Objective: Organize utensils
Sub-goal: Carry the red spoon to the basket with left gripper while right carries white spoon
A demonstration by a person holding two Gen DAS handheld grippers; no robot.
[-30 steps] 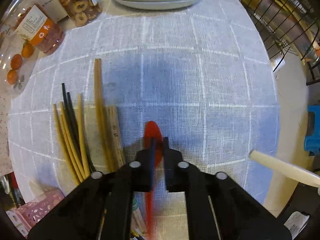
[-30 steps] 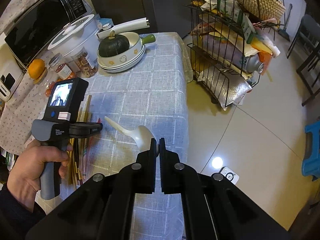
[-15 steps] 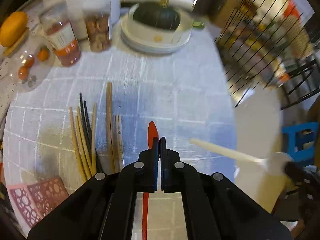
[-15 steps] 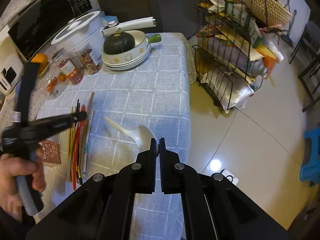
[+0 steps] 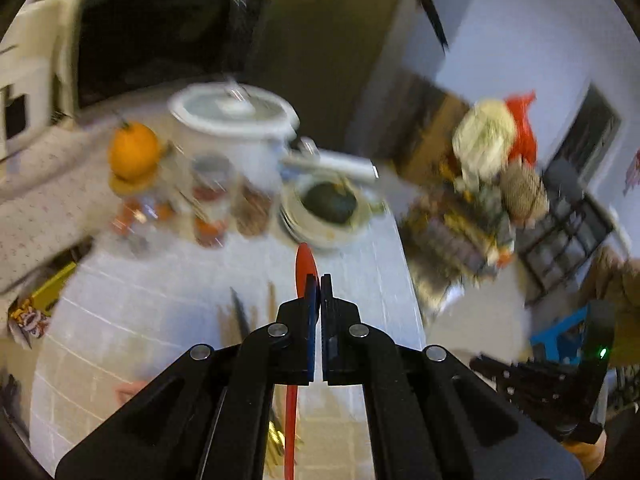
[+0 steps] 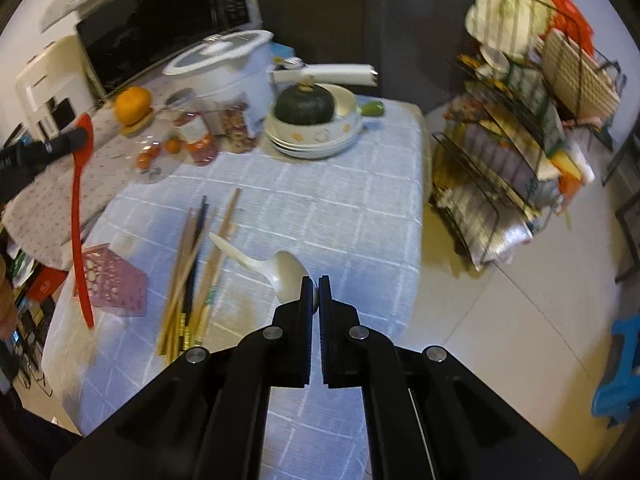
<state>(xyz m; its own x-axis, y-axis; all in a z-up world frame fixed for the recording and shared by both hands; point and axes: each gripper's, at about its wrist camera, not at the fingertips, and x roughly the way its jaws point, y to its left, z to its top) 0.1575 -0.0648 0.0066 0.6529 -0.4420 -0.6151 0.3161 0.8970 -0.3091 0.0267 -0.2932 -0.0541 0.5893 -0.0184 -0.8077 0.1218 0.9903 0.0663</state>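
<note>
My left gripper [image 5: 318, 280] is shut on a red long-handled spoon [image 5: 306, 264] and holds it high above the table; the right wrist view shows the red spoon [image 6: 78, 216] hanging handle-down from the left gripper [image 6: 78, 134] at the far left. My right gripper [image 6: 316, 280] is shut on the bowl of a white ladle-like spoon [image 6: 276, 266], whose handle points left over the cloth. Several wooden and black chopsticks [image 6: 196, 268] lie in a loose bundle on the blue checked tablecloth [image 6: 340, 216]. A pink perforated holder [image 6: 112, 280] lies beside them.
At the back of the table stand stacked plates with a green squash [image 6: 304, 106], a white cooker [image 6: 224, 64], jars [image 6: 196, 136] and an orange [image 6: 132, 104]. A microwave [image 6: 160, 20] is behind. A loaded wire rack [image 6: 516, 140] stands on the floor to the right.
My left gripper has lifted the red spoon off the table and tilted up, so its view now faces the back wall. The right gripper still holds the white spoon in place.
</note>
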